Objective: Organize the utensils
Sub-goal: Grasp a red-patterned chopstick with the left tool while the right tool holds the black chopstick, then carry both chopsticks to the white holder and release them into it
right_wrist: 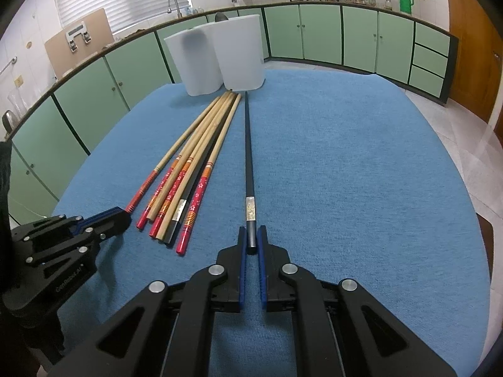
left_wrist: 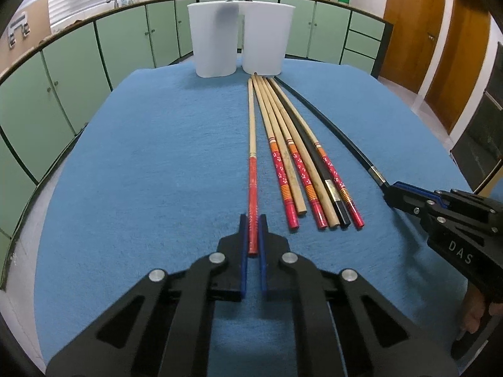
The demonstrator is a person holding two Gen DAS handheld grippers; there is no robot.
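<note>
Left wrist: left hand-held gripper closed on red chopstick; right hand-held gripper clamps black chopstick. Six chopsticks remain on surface; sorting into bins looks barely begun.

Blue cloth over the counter. Two translucent white containers at 12 o'clock. Bundle of chopsticks: pale bamboo shafts, red ends with white flowers and orange bands. One red-ended chopstick at 6 o'clock. All-black chopstick with silver band. Black hand-held gripper, blue pads. Mint-green cabinets, dark trim.
</note>
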